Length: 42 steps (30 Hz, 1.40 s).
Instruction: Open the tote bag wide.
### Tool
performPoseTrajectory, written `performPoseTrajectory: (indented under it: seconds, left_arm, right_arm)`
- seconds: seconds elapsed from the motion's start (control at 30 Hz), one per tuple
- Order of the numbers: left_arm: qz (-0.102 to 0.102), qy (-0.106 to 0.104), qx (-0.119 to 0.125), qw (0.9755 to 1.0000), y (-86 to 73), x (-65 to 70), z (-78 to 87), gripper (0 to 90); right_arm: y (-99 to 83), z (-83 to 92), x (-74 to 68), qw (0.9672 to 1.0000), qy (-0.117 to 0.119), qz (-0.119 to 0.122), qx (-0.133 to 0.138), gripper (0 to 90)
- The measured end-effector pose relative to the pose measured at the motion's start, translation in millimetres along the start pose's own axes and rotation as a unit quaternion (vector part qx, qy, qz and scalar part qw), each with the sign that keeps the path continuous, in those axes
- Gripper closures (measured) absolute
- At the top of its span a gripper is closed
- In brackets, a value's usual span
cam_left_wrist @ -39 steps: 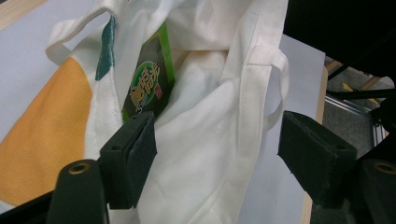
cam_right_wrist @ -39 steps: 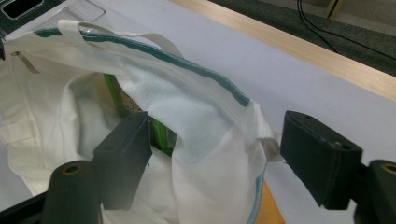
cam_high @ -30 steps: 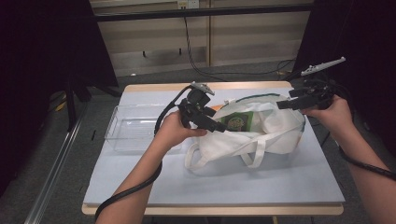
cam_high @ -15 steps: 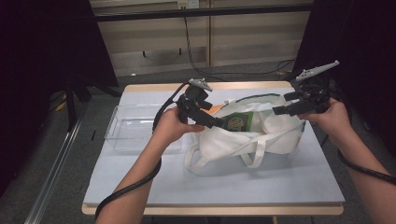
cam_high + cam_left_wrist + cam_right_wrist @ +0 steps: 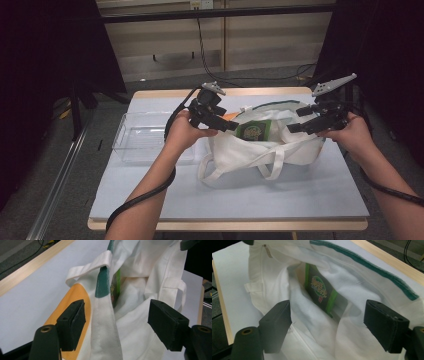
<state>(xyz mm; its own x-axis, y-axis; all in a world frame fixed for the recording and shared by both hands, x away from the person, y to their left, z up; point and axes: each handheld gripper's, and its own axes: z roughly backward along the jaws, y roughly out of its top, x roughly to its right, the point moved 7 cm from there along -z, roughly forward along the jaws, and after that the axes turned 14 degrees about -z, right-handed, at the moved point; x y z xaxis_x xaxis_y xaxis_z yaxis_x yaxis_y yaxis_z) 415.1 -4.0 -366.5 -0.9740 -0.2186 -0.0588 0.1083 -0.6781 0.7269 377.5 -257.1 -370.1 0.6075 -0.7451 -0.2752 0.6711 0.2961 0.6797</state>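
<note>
White tote bag (image 5: 260, 150) open; green packet (image 5: 253, 130) inside; clear bin (image 5: 135, 142) beside.

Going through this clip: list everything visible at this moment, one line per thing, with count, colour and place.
tote bag: one, white with green trim and an orange patch, middle of the table, mouth open.
packet: one, dark green with a printed label, inside the bag.
plastic bin: one, clear, on the table left of the bag.
table: one, pale blue top with a wooden edge.
cables: dark, on the floor behind the table.
left hand-held gripper: one, black, at the bag's left rim; the jaws have just been closing, a fold of the rim stands between them, unpressed.
right hand-held gripper: one, black, at the bag's right end, jaws open.
forearms: two, entering from the bottom.
</note>
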Motion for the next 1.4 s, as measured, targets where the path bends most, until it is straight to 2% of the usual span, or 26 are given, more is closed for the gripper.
performPoseTrajectory:
  seconds: [0.03, 0.13, 0.3, 0.7, 0.8, 0.87, 1.07, 1.23, 1.27, 1.33, 1.4]
  left_arm:
    - [0.004, 0.002, -0.005, 1.0000, -2.0, -0.3, -2.1, 30.2]
    - [-0.001, 0.002, -0.010, 0.9999, -3.7, -0.2, -3.9, 30.7]
    - [0.003, 0.010, -0.011, 0.9999, -3.7, -1.5, -4.5, 30.5]
    - [0.002, 0.011, -0.017, 0.9998, -3.5, -2.3, -8.9, 32.6]
    - [0.005, 0.014, -0.019, 0.9997, -3.7, -3.5, -11.3, 32.8]
    - [0.001, 0.013, -0.021, 0.9997, -3.9, -4.4, -11.7, 33.5]
    - [0.005, 0.017, -0.025, 0.9995, -2.8, -4.2, -17.9, 34.6]
    - [0.005, 0.017, -0.028, 0.9994, -2.5, -5.4, -22.4, 37.0]
    - [0.005, 0.017, -0.028, 0.9994, -2.5, -5.4, -22.4, 37.8]
    - [0.003, 0.019, -0.032, 0.9993, -2.9, -6.4, -23.9, 39.2]
    - [0.005, 0.018, -0.035, 0.9992, -3.8, -6.9, -25.9, 43.6]
  right_arm:
    - [-2.4, -0.8, -1.8, 1.0000, 0.001, 0.004, -0.003, 21.2]
    - [-5.1, -1.3, -3.6, 1.0000, 0.004, 0.005, -0.004, 21.1]
    - [-7.2, -1.2, -6.3, 0.9999, 0.009, 0.007, -0.001, 21.0]
    - [-20.6, -7.7, -18.4, 0.9994, 0.022, 0.025, -0.006, 20.0]
    - [-25.1, -10.0, -19.5, 0.9991, 0.013, 0.036, -0.019, 18.8]
    - [-27.5, -11.3, -20.6, 0.9988, 0.015, 0.041, -0.025, 18.5]
    - [-31.9, -14.7, -19.3, 0.9981, 0.004, 0.050, -0.035, 19.3]
    - [-36.3, -18.2, -20.7, 0.9960, -0.006, 0.075, -0.048, 23.8]
    - [-36.9, -19.2, -21.2, 0.9959, 0.000, 0.077, -0.047, 23.9]
    - [-37.4, -19.2, -21.0, 0.9958, -0.003, 0.078, -0.048, 23.9]
    - [-37.6, -17.8, -21.6, 0.9965, 0.005, 0.071, -0.043, 23.5]
